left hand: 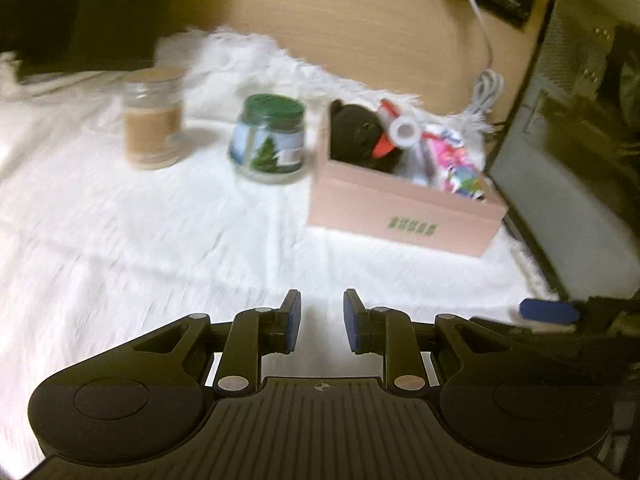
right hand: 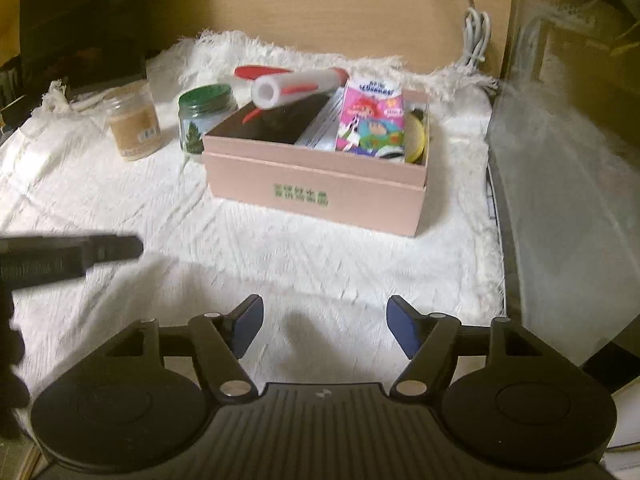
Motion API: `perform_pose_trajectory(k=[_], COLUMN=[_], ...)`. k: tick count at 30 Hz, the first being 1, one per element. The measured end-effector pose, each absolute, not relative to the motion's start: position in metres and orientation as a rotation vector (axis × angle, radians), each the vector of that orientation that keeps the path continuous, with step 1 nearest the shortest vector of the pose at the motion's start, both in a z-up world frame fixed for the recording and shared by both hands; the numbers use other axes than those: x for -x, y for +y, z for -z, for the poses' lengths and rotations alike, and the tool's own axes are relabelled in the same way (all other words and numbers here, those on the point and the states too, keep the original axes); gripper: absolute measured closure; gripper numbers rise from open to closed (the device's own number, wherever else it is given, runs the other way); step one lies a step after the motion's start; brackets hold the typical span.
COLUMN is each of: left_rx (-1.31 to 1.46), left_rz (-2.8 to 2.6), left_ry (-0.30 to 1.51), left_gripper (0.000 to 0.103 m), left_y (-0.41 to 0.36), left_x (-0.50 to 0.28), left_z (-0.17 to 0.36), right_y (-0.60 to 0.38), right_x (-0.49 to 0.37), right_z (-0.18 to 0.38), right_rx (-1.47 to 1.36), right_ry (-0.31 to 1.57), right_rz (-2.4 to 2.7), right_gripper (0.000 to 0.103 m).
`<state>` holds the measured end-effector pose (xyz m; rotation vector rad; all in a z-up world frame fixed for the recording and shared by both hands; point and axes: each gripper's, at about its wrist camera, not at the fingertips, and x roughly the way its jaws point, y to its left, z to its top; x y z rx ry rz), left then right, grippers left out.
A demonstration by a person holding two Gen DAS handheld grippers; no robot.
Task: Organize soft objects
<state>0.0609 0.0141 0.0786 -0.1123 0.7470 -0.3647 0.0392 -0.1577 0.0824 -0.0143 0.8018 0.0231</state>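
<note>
Right wrist view: pink box (right hand: 316, 196) already packed with soft items, both tools empty — right tool (right hand: 325, 330) wide, left tool (left hand: 322, 322) narrower; nothing loose nearby, likely wrap-up.

Both wrist views overlook the pink box (left hand: 404, 208).

Warm, dim indoor light. The white cloth (left hand: 140, 216) glares near blown-out in mid-frame of both views. The left wrist view is smeared by motion blur, worst on the jars (left hand: 268, 140). The right view is sharper, with soft shadows at lower left. Fisheye bending darkens corners and curves edges.
</note>
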Motion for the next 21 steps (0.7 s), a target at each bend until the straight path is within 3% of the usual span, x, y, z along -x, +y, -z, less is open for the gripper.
perform_pose_trajectory(k=[5,9,12,21], left_rx=[0.067,0.036,0.028,-0.034], left_rz=[0.192,0.16,0.166,0.129], left_ry=[0.68,0.695,0.736,0.716], left_gripper=[0.077,0.077,0.076,0.076], left_y=[0.008,0.001,-0.007,-0.026], left_x=[-0.027,-0.02,-0.018,-0.006], left_z=[-0.068,-0.058,-0.05,-0.041], right_y=[-0.149,-0.144,-0.152,-0.165], right_x=[-0.037,-0.051,-0.054,-0.05], right_z=[-0.074,-0.062,-0.051,-0.047], right_rx=[0.076,0.112,0.106,0.087], right_ry=[0.784,0.814,0.835,0.797], right_rz=[-0.114,-0.126,-0.085,-0.121], right_gripper=[0.028,0.018,0.0,0.0])
